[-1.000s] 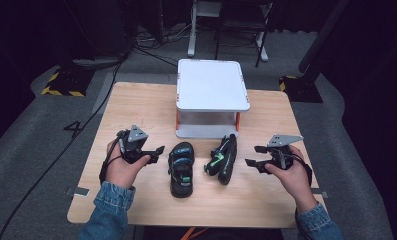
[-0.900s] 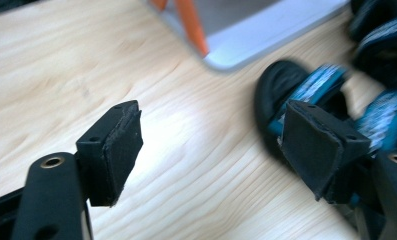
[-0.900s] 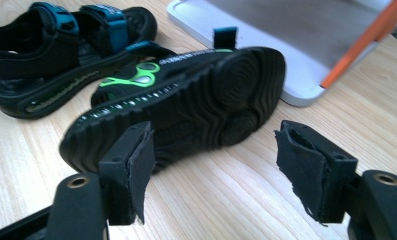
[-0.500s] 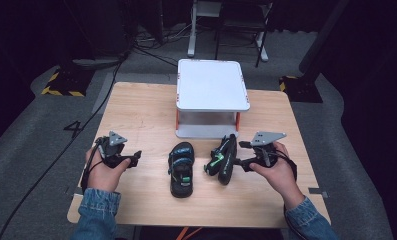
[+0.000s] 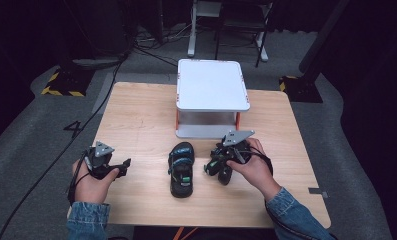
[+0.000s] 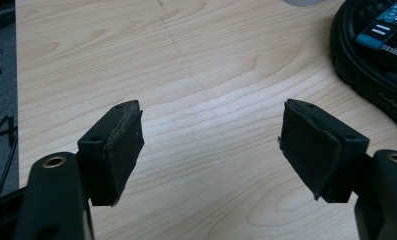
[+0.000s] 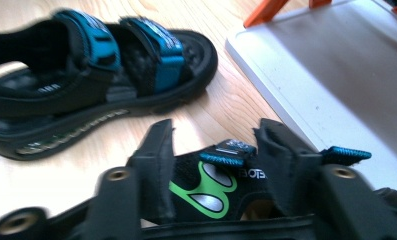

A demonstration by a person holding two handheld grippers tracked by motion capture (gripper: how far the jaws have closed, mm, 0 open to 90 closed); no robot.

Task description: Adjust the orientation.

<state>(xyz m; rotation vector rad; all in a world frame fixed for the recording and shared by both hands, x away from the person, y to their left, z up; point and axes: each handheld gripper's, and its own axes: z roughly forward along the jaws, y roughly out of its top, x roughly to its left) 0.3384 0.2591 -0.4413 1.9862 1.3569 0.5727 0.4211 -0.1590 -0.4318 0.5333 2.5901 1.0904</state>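
High view: two sandals lay near the front of the wooden table [image 5: 136,115], just before the white two-tier shelf [image 5: 212,84]. The left sandal [image 5: 181,169] sat flat mid-table, long axis running front to back. The right sandal [image 5: 220,166] lay beside it to the right, under the right gripper [image 5: 213,165], w/ the right hand [image 5: 256,167] over it. The left gripper [image 5: 120,166] was well apart at the table's left, pointing toward the left sandal. So the right hand was on its sandal; the left was the nearer one to the left sandal, w/ a gap of bare wood between.

Left gripper view: jaws stood wide, nothing between the pads [image 6: 123,145], only table. The left sandal's edge [image 6: 371,55] sat at upper right, i.e. ahead and off to the jaws' right.

Right gripper view: jaws had just been closing and straddled a strap of the right sandal [image 7: 211,187]; pads looked against it, prob. a grip, though blur left contact not fully sure. The left sandal [image 7: 101,75] lay side-on beyond, and the shelf's lower board [image 7: 331,75] was at right, near.

The high view gave layout, not jaw contact; the gripper views gave that.
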